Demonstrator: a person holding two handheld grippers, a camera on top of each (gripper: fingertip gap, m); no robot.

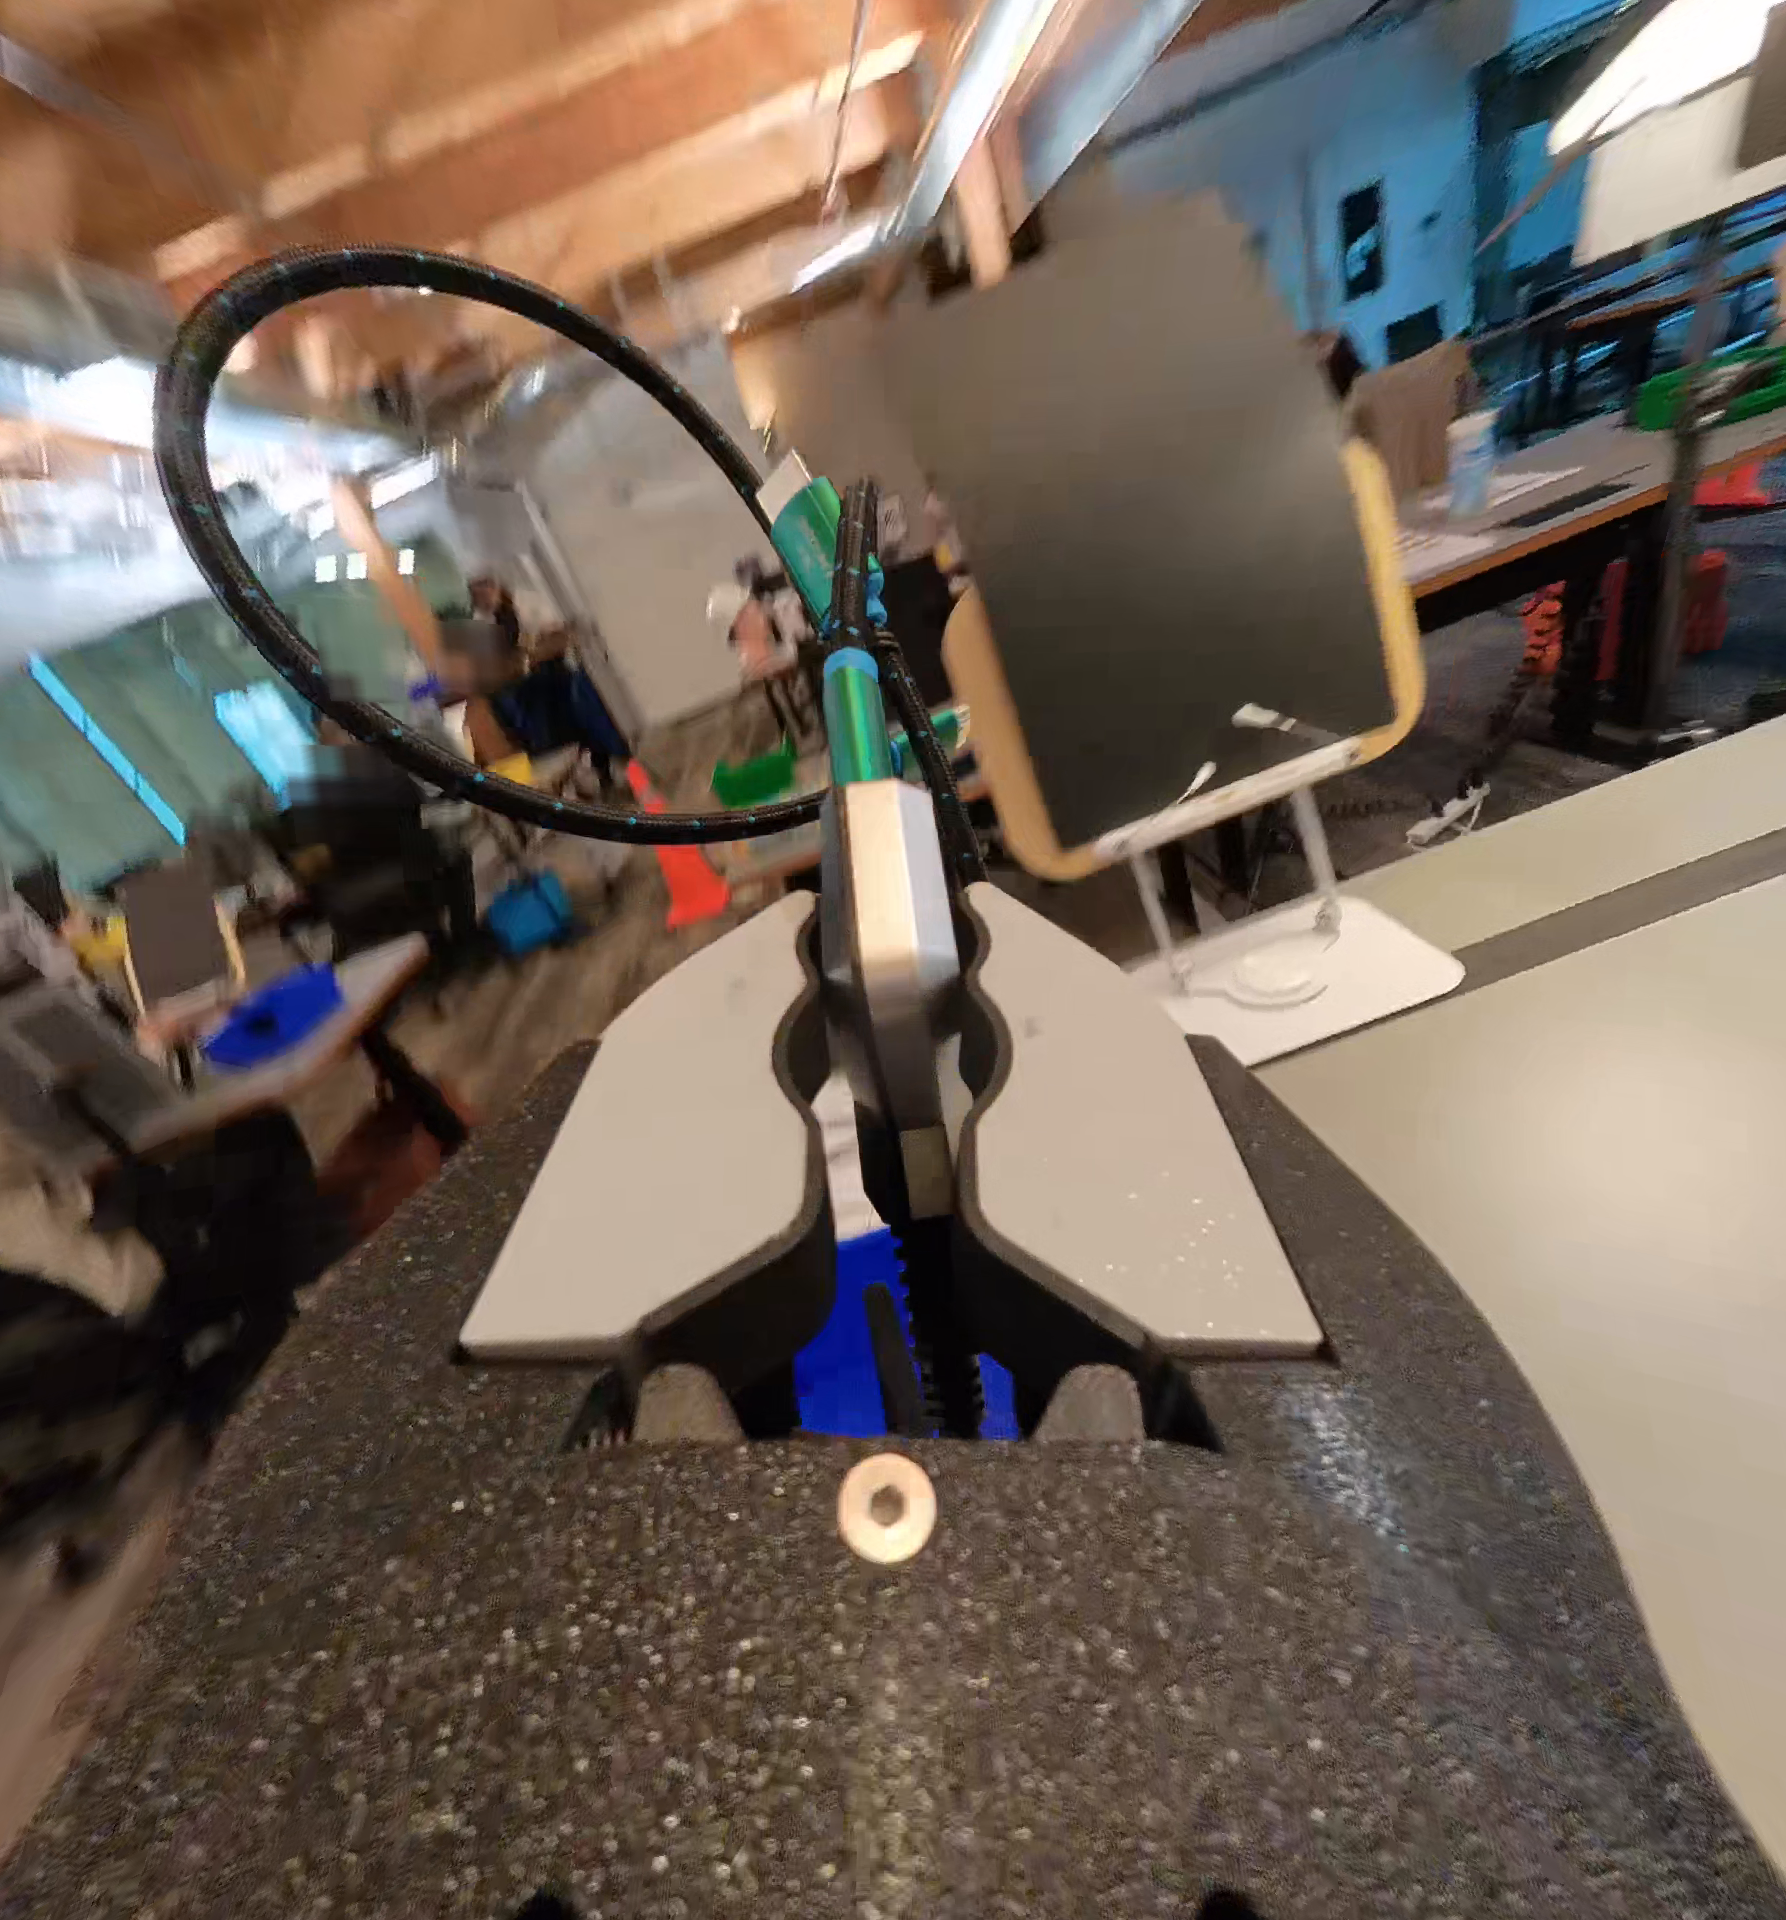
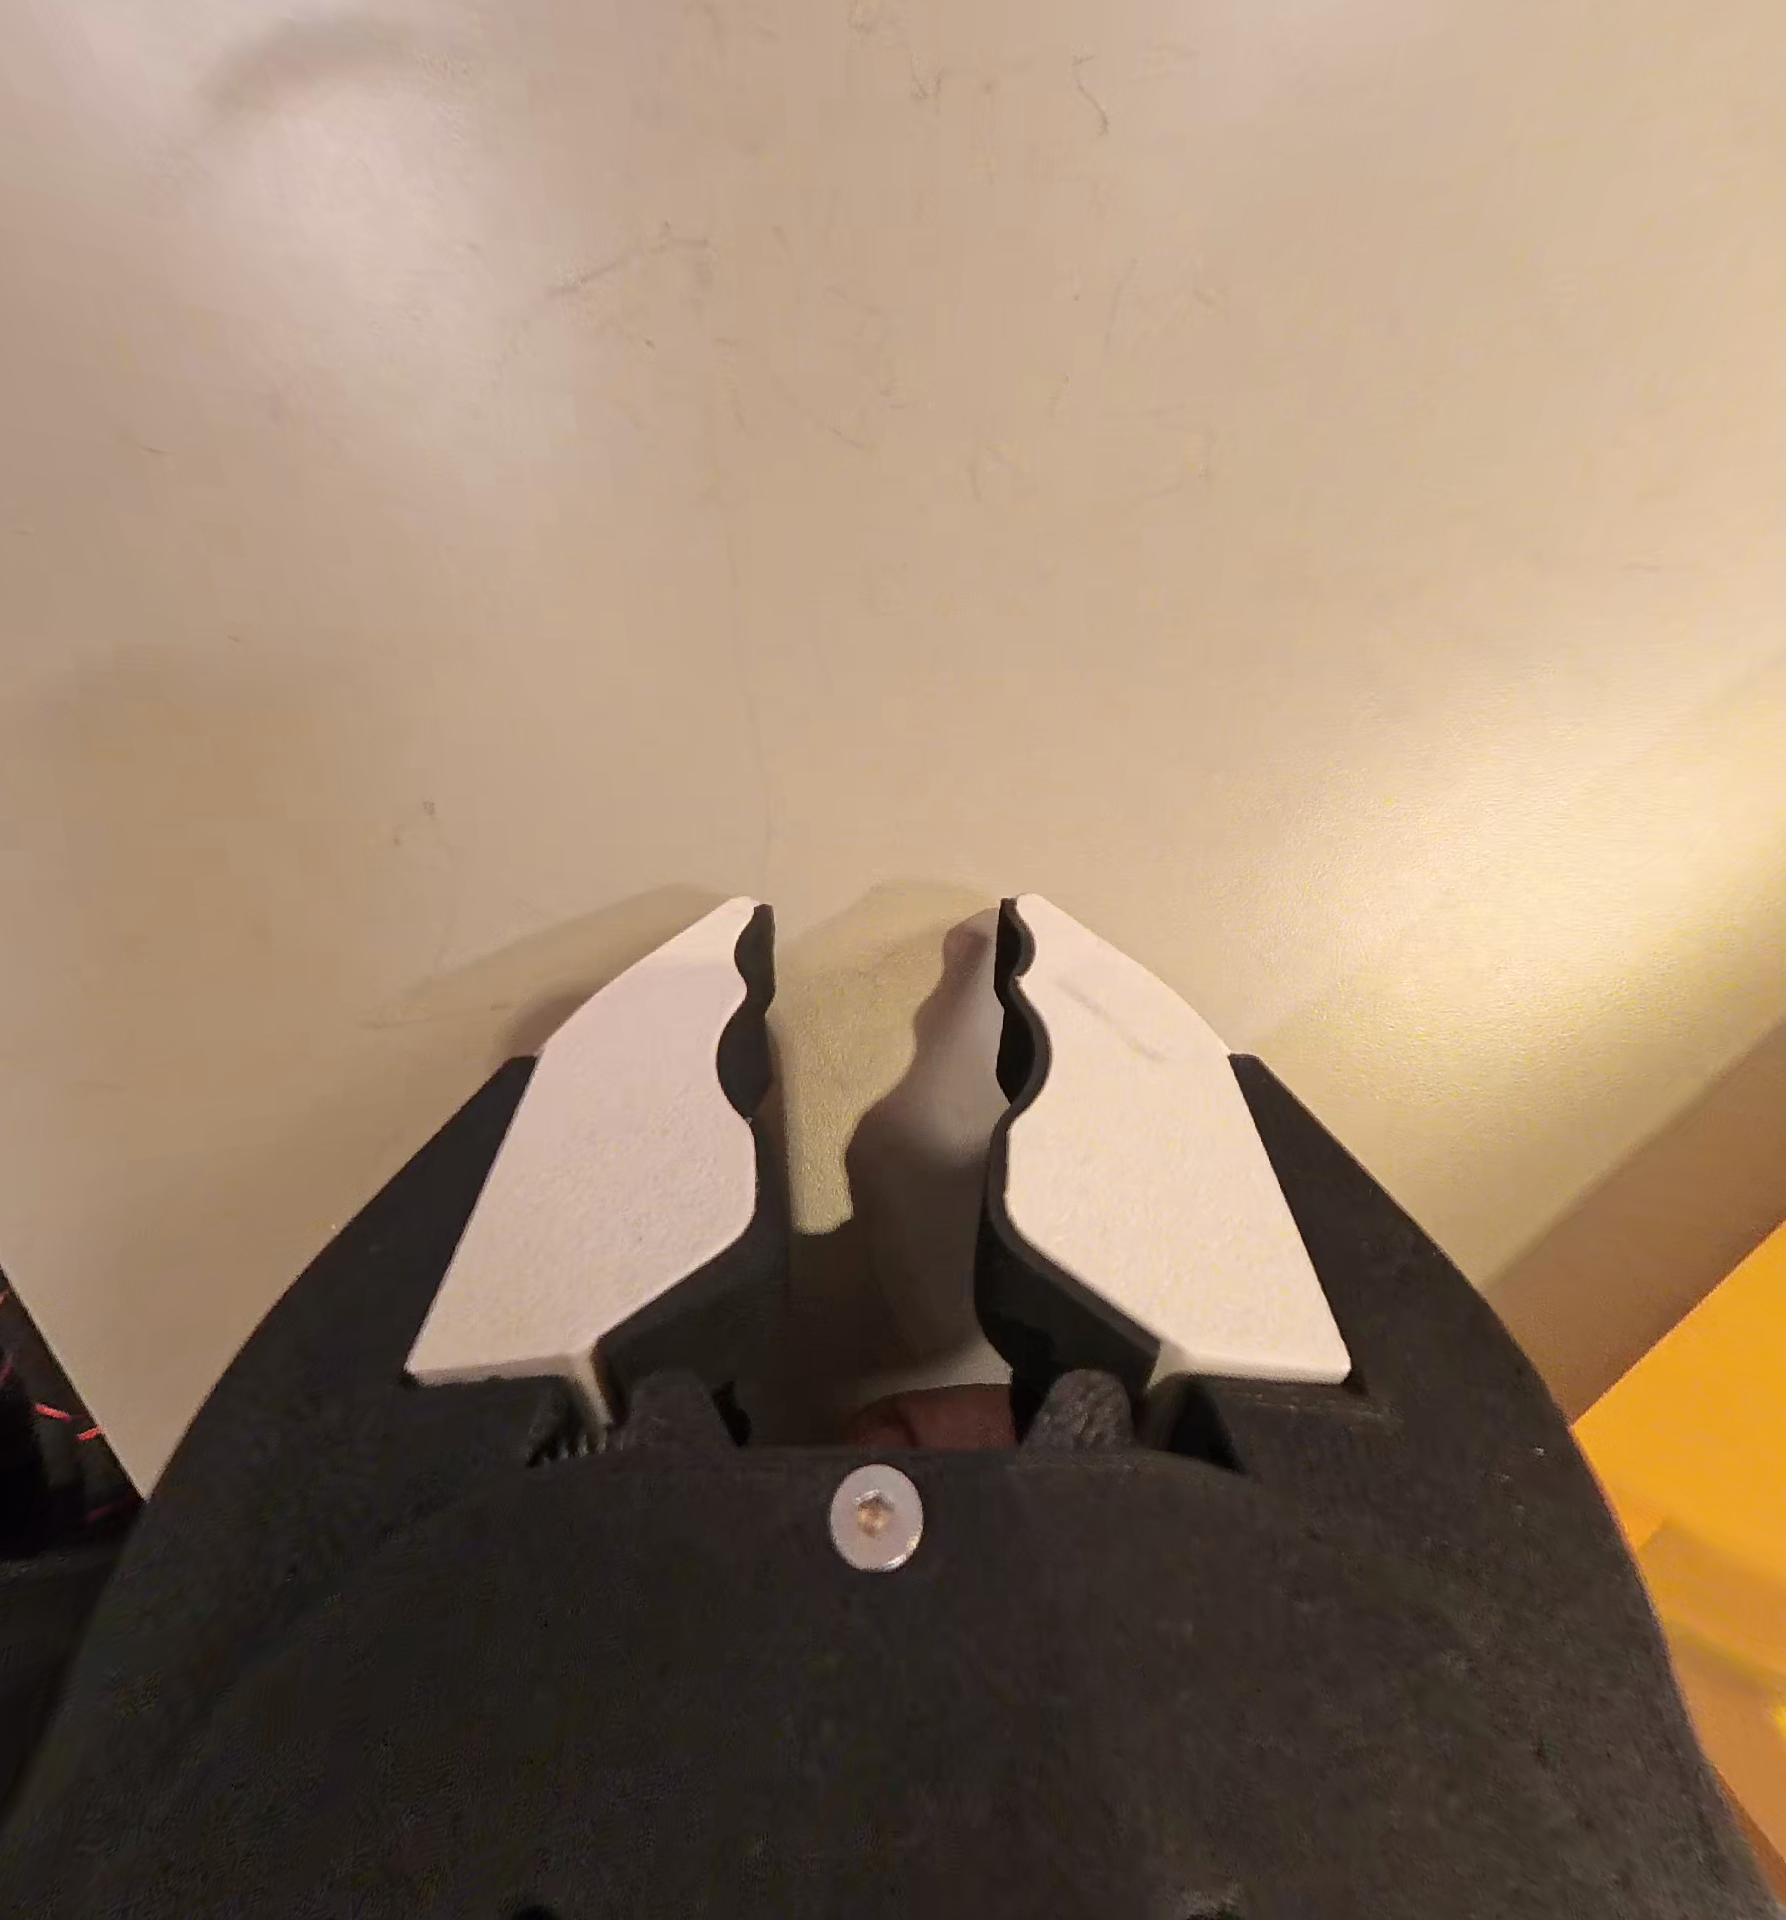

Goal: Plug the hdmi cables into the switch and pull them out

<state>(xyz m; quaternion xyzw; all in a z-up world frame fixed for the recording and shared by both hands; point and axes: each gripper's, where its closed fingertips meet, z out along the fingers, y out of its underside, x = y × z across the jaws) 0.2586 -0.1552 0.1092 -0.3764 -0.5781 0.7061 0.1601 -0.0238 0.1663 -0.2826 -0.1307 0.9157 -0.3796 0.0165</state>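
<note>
My left gripper [image 1: 891,920] is shut on a flat grey HDMI switch [image 1: 894,894], held edge-on and lifted above the table. A green HDMI plug [image 1: 856,727] sits in the switch's far end. Its black braided cable [image 1: 245,603] loops up and left, back to a second green plug [image 1: 814,540] that hangs free beyond the switch. My right gripper [image 2: 884,920] is open and empty, its fingertips close to a bare cream tabletop [image 2: 868,468]. No cable or switch shows in the right wrist view.
A dark wood-edged panel [image 1: 1180,540] on a white stand [image 1: 1315,966] sits on the grey table [image 1: 1595,1195] just right of the switch. Beyond are workbenches, an orange cone [image 1: 691,873] and people. In the right wrist view a yellow surface [image 2: 1751,1403] lies at right. Some 60 cm of space lies between my two pairs of fingers.
</note>
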